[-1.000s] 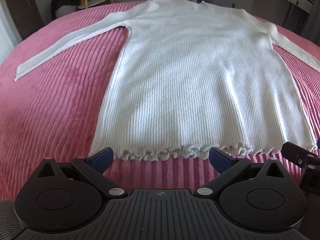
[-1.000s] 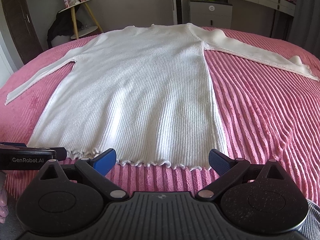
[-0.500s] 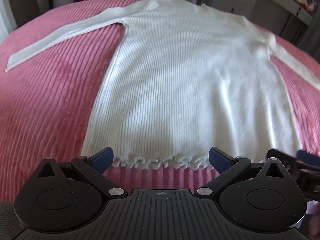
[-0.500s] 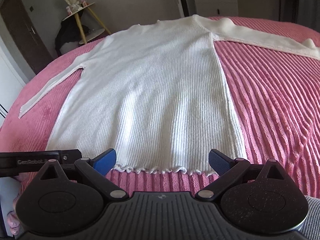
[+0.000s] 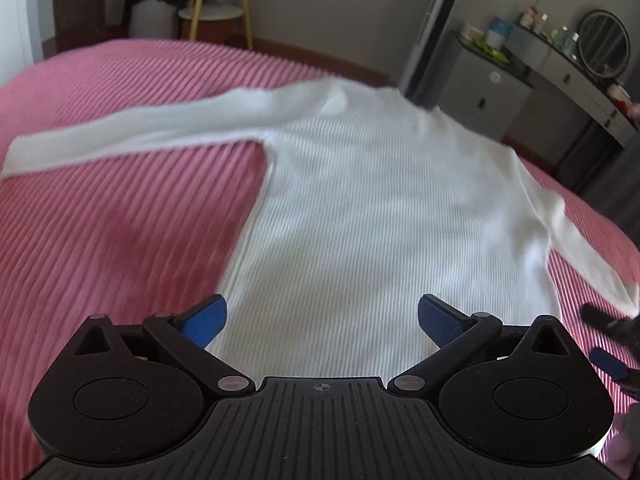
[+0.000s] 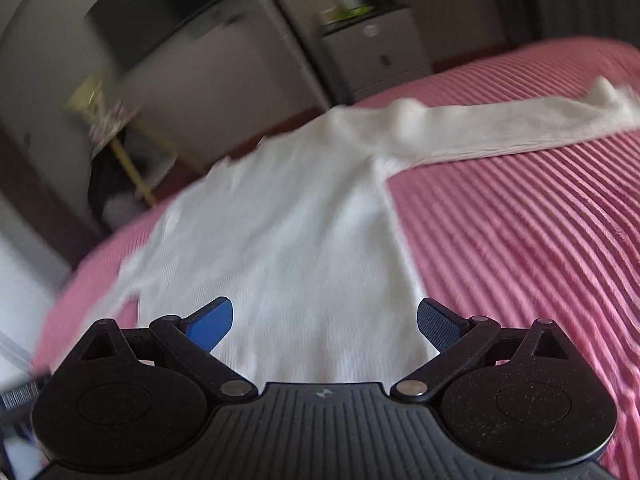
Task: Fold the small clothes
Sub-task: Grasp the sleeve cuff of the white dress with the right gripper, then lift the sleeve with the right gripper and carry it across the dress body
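Note:
A white ribbed long-sleeved sweater (image 5: 380,208) lies flat on a pink ribbed bedspread (image 5: 120,240), sleeves spread to both sides; it also shows in the right wrist view (image 6: 288,248). My left gripper (image 5: 322,322) is open and empty over the sweater's left half, its left blue pad above the side edge. My right gripper (image 6: 324,322) is open and empty over the sweater's right half. The hem is hidden below both grippers. The right gripper's tip (image 5: 612,336) shows at the right edge of the left wrist view, near the right cuff.
The left sleeve (image 5: 132,132) stretches out to the left, the right sleeve (image 6: 520,120) to the right on the bedspread (image 6: 540,260). Beyond the bed stand a grey cabinet (image 5: 488,88), a dressing table with a round mirror (image 5: 604,46) and a yellow-legged stand (image 6: 120,148).
Both grippers have moved forward from the hem over the sweater's body and tilted up; both views are blurred by motion. Both stay open and empty.

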Demonstrator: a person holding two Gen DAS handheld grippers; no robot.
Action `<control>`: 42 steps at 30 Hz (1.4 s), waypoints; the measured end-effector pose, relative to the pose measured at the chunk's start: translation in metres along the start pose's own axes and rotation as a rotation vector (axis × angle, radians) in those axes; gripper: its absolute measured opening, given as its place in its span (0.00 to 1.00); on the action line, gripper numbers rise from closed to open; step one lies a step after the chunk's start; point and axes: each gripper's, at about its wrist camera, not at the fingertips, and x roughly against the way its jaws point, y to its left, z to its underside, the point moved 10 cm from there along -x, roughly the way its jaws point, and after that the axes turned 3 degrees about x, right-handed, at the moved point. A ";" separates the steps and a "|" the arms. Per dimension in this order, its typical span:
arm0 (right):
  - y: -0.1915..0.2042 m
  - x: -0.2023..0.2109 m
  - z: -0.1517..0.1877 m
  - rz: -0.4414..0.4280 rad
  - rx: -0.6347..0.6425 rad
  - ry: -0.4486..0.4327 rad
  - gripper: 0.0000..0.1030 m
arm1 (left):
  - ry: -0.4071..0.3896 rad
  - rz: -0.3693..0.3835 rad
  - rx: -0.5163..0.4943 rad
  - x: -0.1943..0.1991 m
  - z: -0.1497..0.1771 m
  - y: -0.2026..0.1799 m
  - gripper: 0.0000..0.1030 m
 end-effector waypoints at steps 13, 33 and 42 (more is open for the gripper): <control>-0.279 0.015 -0.116 0.346 -0.586 -0.345 0.20 | -0.108 -0.019 -0.074 -0.114 -0.016 -0.056 1.00; -0.242 0.042 -0.213 0.311 -0.314 -0.528 0.06 | -0.115 0.027 -0.113 -0.127 -0.013 -0.053 1.00; 0.027 -0.003 -0.195 -0.009 0.256 -0.420 0.06 | -0.128 0.022 -0.079 -0.102 -0.028 -0.033 1.00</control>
